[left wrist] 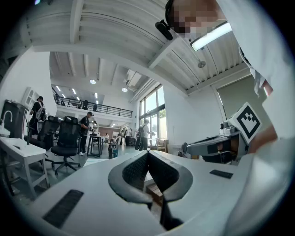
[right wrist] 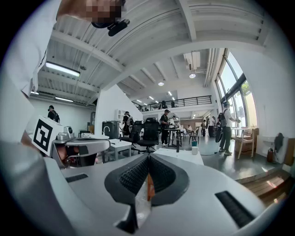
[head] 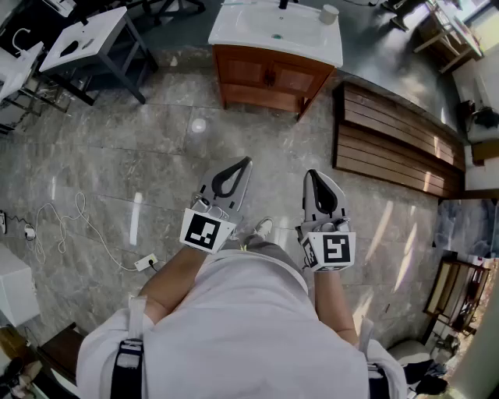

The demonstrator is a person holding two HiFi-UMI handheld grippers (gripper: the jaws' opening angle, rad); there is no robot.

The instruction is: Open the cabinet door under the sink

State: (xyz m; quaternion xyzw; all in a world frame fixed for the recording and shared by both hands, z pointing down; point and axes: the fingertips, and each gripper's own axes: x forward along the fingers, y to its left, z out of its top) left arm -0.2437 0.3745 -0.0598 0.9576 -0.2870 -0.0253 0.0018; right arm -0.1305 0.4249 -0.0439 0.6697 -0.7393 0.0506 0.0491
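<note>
The sink cabinet stands at the top centre of the head view, brown wood with two closed doors under a white basin top. Both grippers are held in front of the person, well short of it and pointing towards it. My left gripper has its jaws pressed together and holds nothing; its own view shows the pads meeting. Beside it my right gripper is likewise shut and empty. A sliver of the cabinet's wood shows under the right jaws.
A slatted wooden platform lies on the floor to the cabinet's right. White tables stand at the far left. A white cable and power strip trail on the tiles at left. A cup sits on the basin top. Several people stand far off.
</note>
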